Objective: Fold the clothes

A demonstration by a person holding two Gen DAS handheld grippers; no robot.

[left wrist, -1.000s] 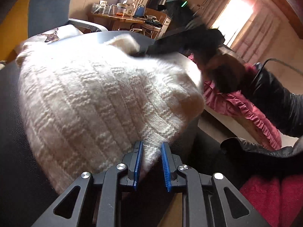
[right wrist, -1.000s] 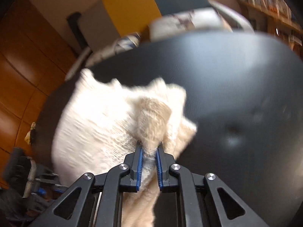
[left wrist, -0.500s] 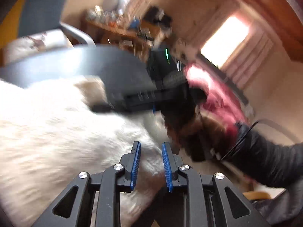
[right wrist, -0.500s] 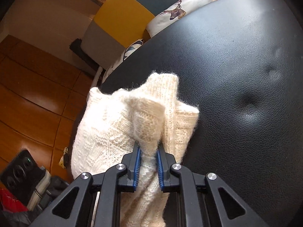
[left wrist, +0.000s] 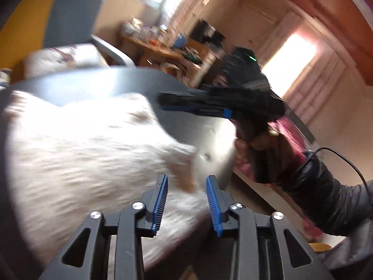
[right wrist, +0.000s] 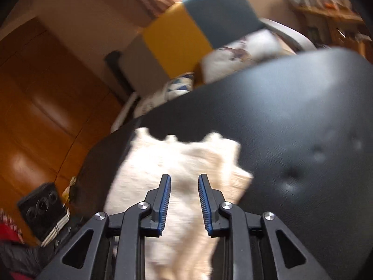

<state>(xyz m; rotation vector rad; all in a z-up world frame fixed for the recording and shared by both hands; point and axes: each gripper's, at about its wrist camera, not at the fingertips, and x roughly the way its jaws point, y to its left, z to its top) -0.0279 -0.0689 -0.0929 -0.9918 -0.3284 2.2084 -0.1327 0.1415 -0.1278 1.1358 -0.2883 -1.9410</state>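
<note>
A white knitted sweater (left wrist: 81,151) lies bunched on a black leather top (left wrist: 93,81); both views are blurred by motion. My left gripper (left wrist: 186,179) is open just above the sweater's near right edge, with nothing pinched between its blue pads. My right gripper (right wrist: 184,179) is also open, hovering over the folded part of the sweater (right wrist: 186,158) near the black top (right wrist: 291,116). In the left wrist view the right gripper (left wrist: 163,102) shows from the side over the sweater's far edge, held by a hand (left wrist: 242,144).
A yellow and blue armchair (right wrist: 186,30) with a printed cushion (right wrist: 244,51) stands behind the black top. A cluttered wooden desk (left wrist: 163,46) is at the back. Pink fabric (left wrist: 291,128) lies to the right, beyond the top's edge. Wooden floor (right wrist: 46,116) is on the left.
My right gripper has opened and let go of the sweater fold it pinched, which now lies on the pile. My left gripper has opened wider and swung to the right.
</note>
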